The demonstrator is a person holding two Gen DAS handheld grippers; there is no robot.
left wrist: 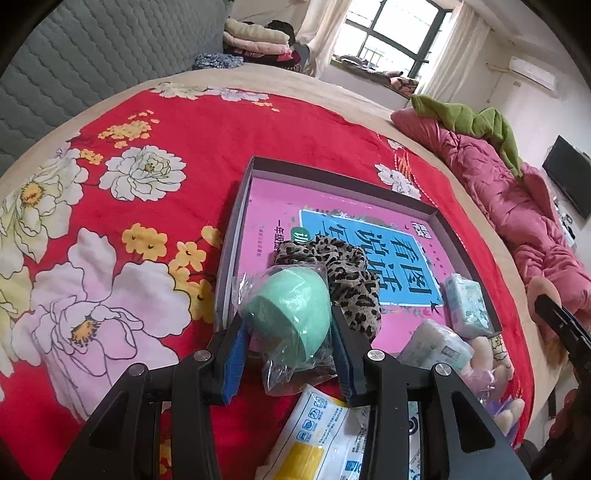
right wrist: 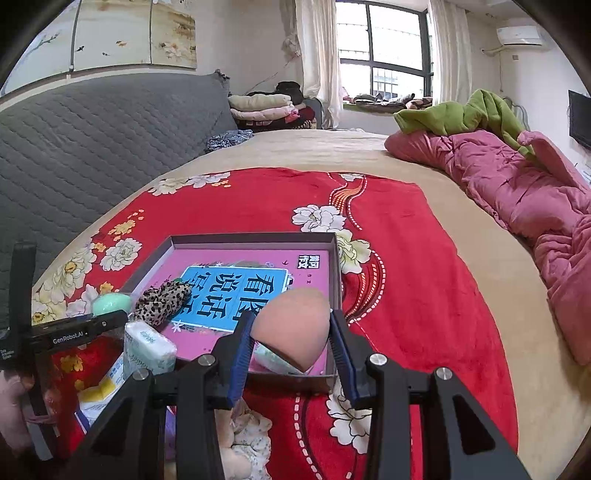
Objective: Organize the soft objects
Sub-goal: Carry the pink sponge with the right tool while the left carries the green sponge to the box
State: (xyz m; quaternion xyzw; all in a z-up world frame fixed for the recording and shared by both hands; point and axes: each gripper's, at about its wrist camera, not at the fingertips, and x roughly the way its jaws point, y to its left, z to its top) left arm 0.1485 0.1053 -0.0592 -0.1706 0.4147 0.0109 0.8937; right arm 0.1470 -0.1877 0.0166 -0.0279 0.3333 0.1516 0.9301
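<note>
A bedroom in a private home. A wide bed (right wrist: 332,155) fills most of the view, spread with a red floral blanket (right wrist: 258,199); a crumpled pink quilt (right wrist: 517,192) and a green garment (right wrist: 465,110) lie along its far side. A grey quilted headboard (right wrist: 92,140) backs the bed, folded bedding (right wrist: 262,107) is stacked in the corner, and a curtained window (right wrist: 384,48), wall air conditioner (right wrist: 521,35) and wall-mounted television (right wrist: 580,118) complete the room.
</note>
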